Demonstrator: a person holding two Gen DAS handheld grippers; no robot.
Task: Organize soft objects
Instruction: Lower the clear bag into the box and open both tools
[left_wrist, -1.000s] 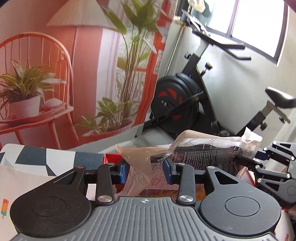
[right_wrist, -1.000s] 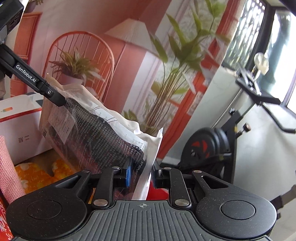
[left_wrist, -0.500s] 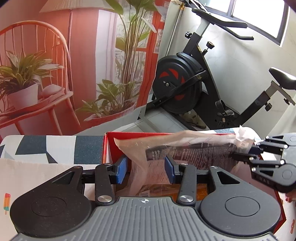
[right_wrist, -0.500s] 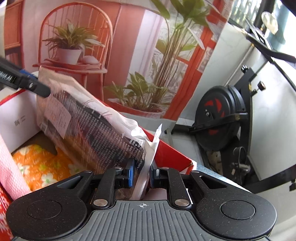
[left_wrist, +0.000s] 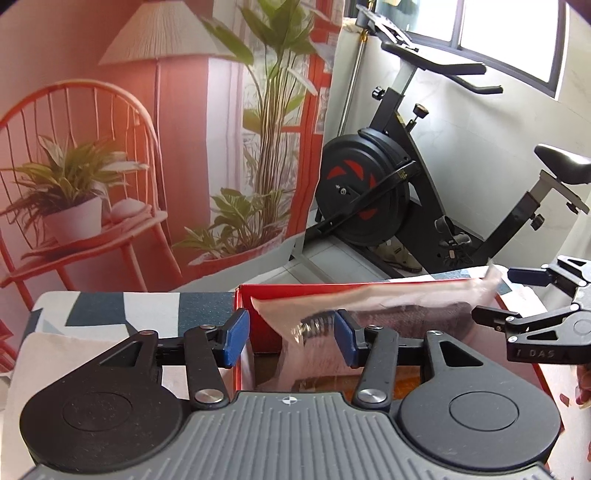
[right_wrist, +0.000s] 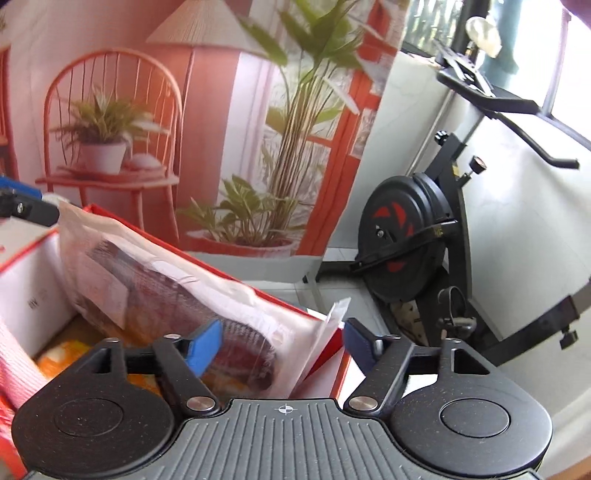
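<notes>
A clear plastic bag (left_wrist: 402, 314) holding a dark printed item lies tilted in the red box (left_wrist: 295, 289), blurred. It passes between the blue pads of my left gripper (left_wrist: 291, 341), whose jaws are opening; the left pad stands clear of it. In the right wrist view the bag (right_wrist: 173, 291) also runs between the jaws of my right gripper (right_wrist: 280, 345), which are opening wide, and its white edge sticks up free of the right pad. The right gripper (left_wrist: 496, 295) shows spread at the bag's far end. The left gripper (right_wrist: 26, 199) peeks in at the left edge.
Inside the red box (right_wrist: 33, 284) lie an orange floral cloth (right_wrist: 55, 354) and a pink cloth (right_wrist: 14, 373). A navy-and-white patterned tablecloth (left_wrist: 110, 308) covers the table. Behind stand a printed backdrop and an exercise bike (left_wrist: 369, 195).
Both grippers' jaws have spread, the right one from a tight pinch on the bag's edge to wide apart. The bag has sunk lower into the red box.
</notes>
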